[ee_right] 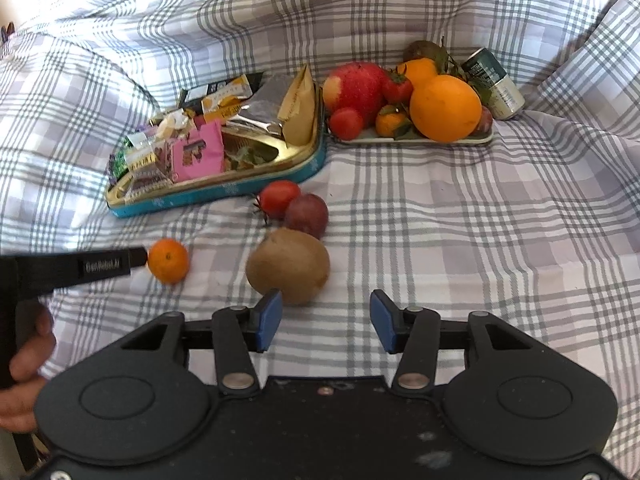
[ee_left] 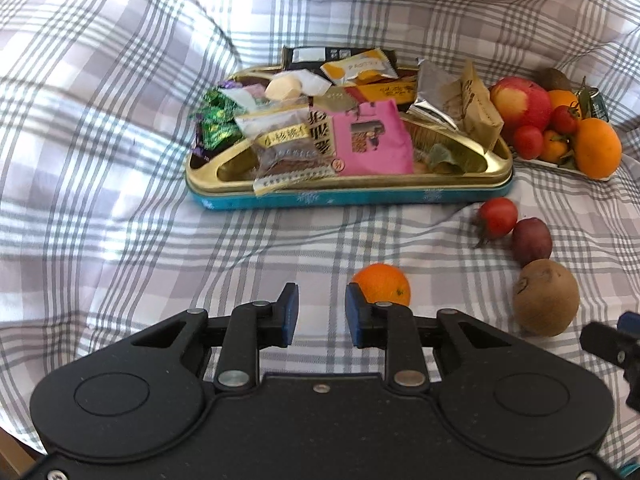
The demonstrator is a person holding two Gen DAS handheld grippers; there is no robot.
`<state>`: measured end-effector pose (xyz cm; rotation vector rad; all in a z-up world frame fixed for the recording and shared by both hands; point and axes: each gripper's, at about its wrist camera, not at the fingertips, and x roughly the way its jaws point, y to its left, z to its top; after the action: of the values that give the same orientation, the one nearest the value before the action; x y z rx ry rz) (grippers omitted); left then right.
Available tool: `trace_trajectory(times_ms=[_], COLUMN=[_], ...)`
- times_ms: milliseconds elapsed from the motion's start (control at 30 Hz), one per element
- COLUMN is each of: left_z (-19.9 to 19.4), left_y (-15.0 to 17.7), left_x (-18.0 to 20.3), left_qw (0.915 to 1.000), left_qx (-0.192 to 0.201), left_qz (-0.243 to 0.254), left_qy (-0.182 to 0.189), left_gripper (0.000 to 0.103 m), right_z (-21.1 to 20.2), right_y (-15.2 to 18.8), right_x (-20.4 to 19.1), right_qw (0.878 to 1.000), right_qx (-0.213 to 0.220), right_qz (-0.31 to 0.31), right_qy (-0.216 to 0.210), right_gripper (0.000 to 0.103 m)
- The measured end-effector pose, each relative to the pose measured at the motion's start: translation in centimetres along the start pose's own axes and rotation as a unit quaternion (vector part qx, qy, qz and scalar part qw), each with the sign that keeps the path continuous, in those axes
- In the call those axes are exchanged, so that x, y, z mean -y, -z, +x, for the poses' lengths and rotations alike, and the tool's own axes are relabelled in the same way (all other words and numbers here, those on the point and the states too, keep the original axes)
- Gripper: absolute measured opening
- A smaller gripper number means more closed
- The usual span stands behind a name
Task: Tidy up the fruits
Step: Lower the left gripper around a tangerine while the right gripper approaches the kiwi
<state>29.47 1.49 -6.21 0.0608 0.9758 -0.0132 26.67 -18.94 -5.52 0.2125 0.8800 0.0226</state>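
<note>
Everywhere underfoot, a grey-and-white plaid cloth (ee_left: pixel 120 120), rumpled into soft folds at the back and sides (ee_right: pixel 580 80). Bright daylight washing over the left portion, paler checks there, dimmer toward the right. At the far left edge, a sliver of tan surface (ee_right: pixel 6 0).

Both low, near; share kiwi (ee_left: pixel 546 298).

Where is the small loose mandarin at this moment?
The small mandarin lies on the checked cloth, left of the kiwi in the right wrist view and in front of the snack tin, just beside the left gripper.
</note>
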Motion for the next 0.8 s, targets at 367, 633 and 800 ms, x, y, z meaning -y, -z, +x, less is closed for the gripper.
trace_trajectory(times_ms=[367, 633, 800], left_z=[-0.5, -0.9, -0.9], left_y=[0.6, 0.7, 0.9], left_x=[-1.7, -2.4, -2.7], left_qw=[0.9995, 0.9993, 0.9992], left_qx=[-0.002, 0.004, 0.004], left_qz=[-0.02, -0.026, -0.028], left_qy=[0.024, 0.027, 0.029], left_gripper=[0.035, 0.035, 0.035], right_z=[2.1, 3.5, 4.4], right_y=[-0.8, -1.0, -1.1], right_x=[-0.7, -1.7, -2.3], right_qw=[1.0, 1.0, 1.0], right_qx=[0.007, 0.008, 0.012], right_qz=[0.026, 0.024, 0.013], right_qy=[0.001, 0.004, 0.01], right_gripper=[0.063, 0.07, 0.074])
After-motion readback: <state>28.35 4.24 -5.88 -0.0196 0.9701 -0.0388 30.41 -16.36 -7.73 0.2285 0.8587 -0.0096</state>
